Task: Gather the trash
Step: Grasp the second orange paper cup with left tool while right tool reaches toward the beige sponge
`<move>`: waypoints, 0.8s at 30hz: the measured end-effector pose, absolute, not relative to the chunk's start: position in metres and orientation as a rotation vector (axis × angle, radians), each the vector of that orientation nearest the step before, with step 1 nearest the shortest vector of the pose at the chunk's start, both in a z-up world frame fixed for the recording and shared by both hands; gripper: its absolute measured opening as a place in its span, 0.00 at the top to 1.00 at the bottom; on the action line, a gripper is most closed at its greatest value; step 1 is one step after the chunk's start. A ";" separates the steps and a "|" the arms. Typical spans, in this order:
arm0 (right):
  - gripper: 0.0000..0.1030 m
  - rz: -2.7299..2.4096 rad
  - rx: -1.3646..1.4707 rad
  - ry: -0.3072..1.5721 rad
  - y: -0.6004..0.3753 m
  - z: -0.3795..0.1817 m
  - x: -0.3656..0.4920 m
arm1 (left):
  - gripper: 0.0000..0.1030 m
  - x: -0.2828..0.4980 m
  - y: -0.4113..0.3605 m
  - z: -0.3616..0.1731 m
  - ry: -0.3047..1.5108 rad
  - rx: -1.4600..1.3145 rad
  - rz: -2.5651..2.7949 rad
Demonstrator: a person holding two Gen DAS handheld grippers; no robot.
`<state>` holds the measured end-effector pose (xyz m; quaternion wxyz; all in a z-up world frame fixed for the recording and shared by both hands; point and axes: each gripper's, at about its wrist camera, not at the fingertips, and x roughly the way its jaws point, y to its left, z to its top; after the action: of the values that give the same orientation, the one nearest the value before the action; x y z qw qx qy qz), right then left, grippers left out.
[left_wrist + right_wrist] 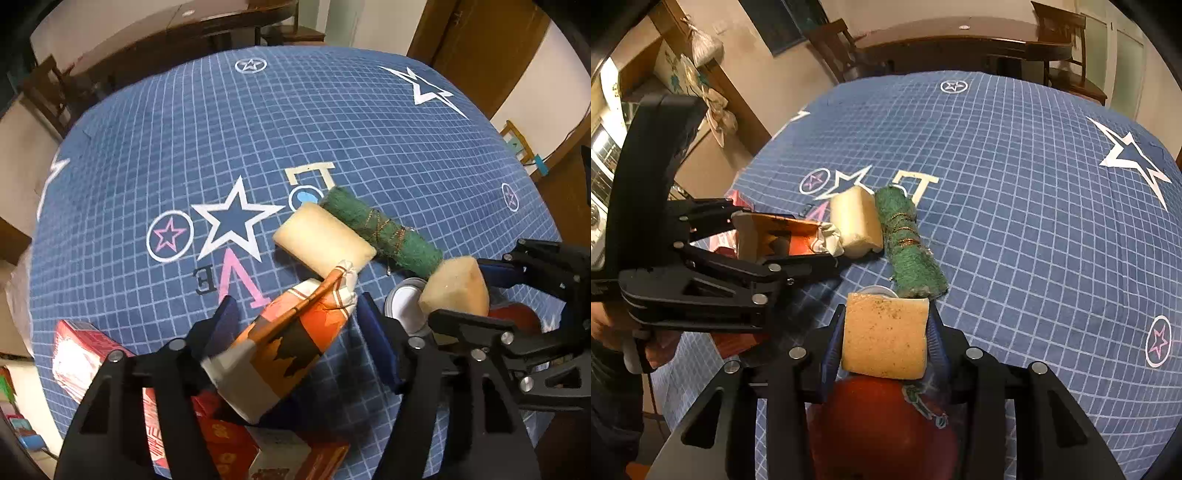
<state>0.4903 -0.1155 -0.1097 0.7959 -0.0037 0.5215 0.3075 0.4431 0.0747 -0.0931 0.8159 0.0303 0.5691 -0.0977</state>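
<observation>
My left gripper [295, 314] is shut on an orange and white snack wrapper [284, 350], held just above the blue tablecloth; it also shows in the right wrist view [775, 236]. My right gripper [886, 325] is shut on a tan sponge block [884, 336], which also shows in the left wrist view [456, 288]. A pale sponge [323, 240] and a rolled green scouring pad [380, 230] lie on the cloth just beyond both grippers, touching each other.
Red boxes [85, 354] lie under and left of my left gripper. A red round object [879, 424] sits below my right gripper. A white lid [404, 306] lies between the grippers. The blue checked tablecloth [332, 122] stretches beyond. Wooden chairs [834, 44] stand behind.
</observation>
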 end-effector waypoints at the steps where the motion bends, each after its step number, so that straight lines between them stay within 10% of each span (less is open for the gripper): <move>1: 0.59 0.663 0.002 1.112 -0.118 -0.108 0.490 | 0.66 0.443 0.074 -0.093 1.219 0.054 -0.232; 10: 0.59 0.685 0.062 0.998 -0.139 -0.079 0.475 | 0.87 0.436 0.067 -0.076 1.171 0.038 -0.264; 24: 0.59 0.595 0.047 0.751 -0.166 -0.030 0.418 | 0.87 0.377 0.066 -0.012 0.929 -0.062 -0.299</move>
<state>0.4179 -0.1663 -0.0296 0.8873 0.0227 0.3611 0.2861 0.3768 0.0656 -0.0118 0.8827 -0.0299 0.4463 -0.1437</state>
